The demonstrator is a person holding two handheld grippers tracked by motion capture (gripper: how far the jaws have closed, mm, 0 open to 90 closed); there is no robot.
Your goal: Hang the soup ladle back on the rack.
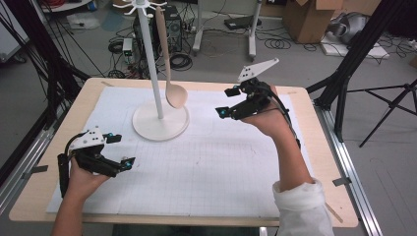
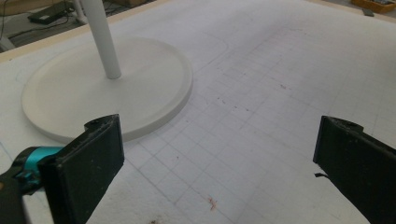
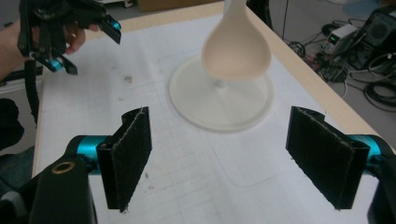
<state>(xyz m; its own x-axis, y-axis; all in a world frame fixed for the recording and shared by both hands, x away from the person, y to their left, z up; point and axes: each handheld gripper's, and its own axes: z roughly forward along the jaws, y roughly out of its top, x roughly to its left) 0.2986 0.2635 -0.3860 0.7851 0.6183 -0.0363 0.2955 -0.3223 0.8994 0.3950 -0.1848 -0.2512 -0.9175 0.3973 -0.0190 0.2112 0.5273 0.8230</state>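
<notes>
High view: the wooden spoon (image 1: 169, 73) hangs from the white stand (image 1: 160, 120) on the bench (image 1: 49, 172), bowl down; the right claw (image 1: 227, 103), at three o'clock of it, gapes empty; the left claw (image 1: 123, 150), at seven o'clock, gapes too. Left gripper view: jaws wide, stand base (image 2: 70, 98) at eleven o'clock. Right gripper view: jaws apart, spoon bowl (image 3: 236, 49) at twelve o'clock, untouched.

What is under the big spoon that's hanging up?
Under the wooden spoon sits the stand's round white base on the gridded paper. In the right gripper view, the spoon's bowl covers part of the pole, so that stretch can't be seen.
</notes>
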